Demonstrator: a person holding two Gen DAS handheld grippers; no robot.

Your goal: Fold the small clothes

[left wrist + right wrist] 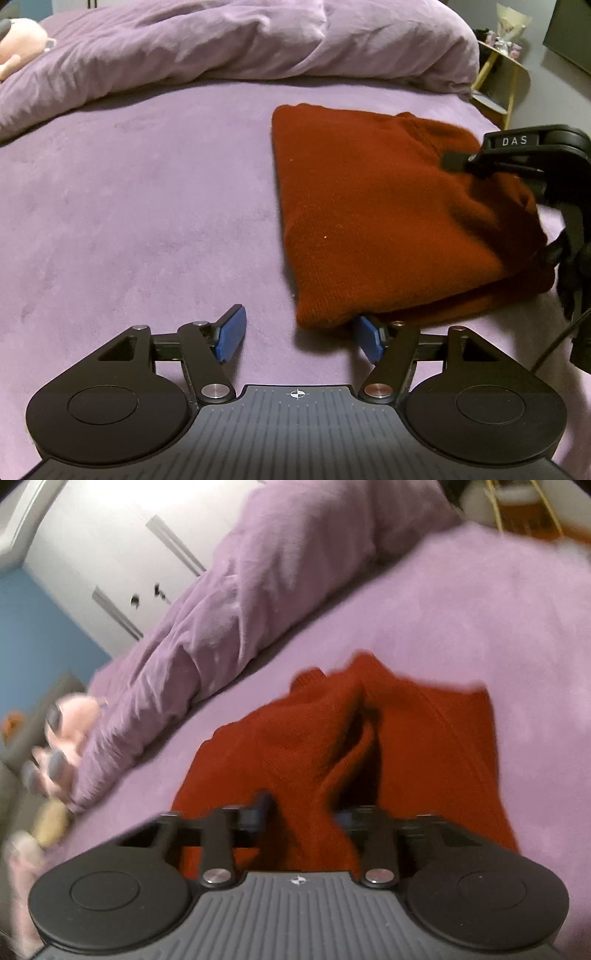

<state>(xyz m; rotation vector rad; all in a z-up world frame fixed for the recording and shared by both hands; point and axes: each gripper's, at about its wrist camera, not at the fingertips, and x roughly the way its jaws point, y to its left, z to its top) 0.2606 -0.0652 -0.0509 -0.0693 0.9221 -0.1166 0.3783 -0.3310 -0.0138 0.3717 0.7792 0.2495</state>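
Left wrist view: red knit garment (388, 218) lying on the purple bedspread (147, 206), already doubled into a compact rectangle; left gripper (299, 334) spread wide and empty at its near corner, one blue pad (369, 338) tucked just under the hem. Right wrist view: right gripper (303, 812) closed narrow on a bunched fold of the garment, so folding judged partly done, with at least one more fold and smoothing left.
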